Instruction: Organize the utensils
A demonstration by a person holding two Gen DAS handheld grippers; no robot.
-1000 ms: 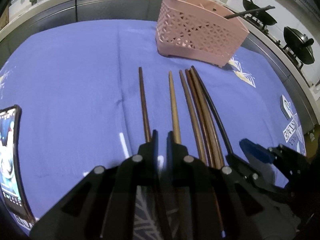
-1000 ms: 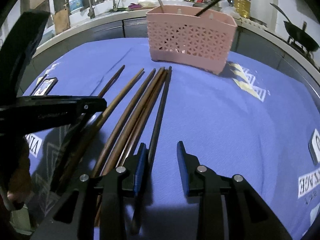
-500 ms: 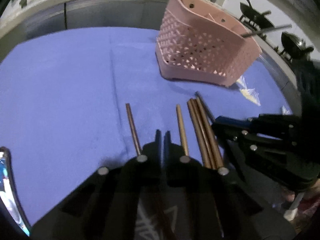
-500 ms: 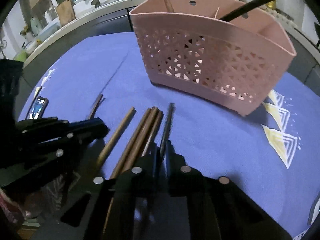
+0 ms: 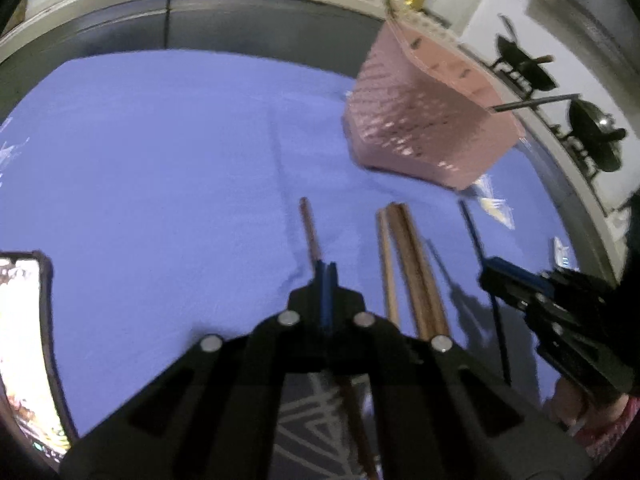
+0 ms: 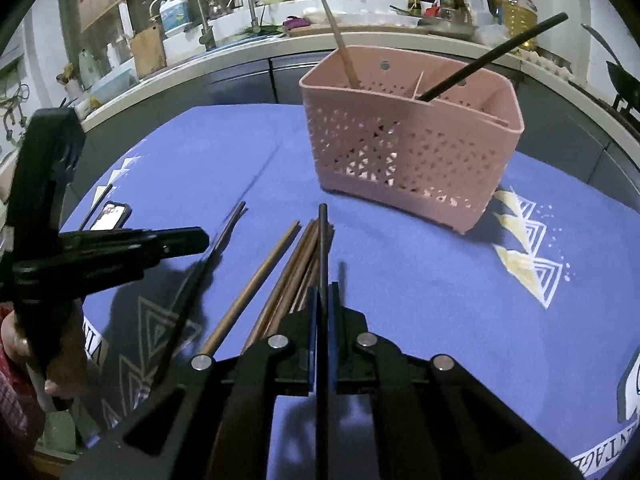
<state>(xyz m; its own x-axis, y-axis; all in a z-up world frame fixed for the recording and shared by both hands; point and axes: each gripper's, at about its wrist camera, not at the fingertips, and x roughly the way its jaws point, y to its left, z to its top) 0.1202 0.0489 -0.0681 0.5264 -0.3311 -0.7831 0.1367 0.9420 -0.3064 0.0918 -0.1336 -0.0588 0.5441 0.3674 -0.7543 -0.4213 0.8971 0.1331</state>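
Broadly, a blue tablecloth (image 6: 420, 280) covers the table, with the pink slotted basket (image 6: 412, 152) standing toward its far side, already holding two sticks. Near it lies a loose row of brown chopsticks (image 6: 276, 280). The right gripper (image 6: 325, 292) is closed on a black chopstick (image 6: 322, 240), raised off the cloth; the left gripper (image 5: 325, 276) is clamped on a dark brown chopstick (image 5: 309, 224). Both sticks look light, stiff and smooth, so a grip near mid-length should stop them pivoting or slipping.
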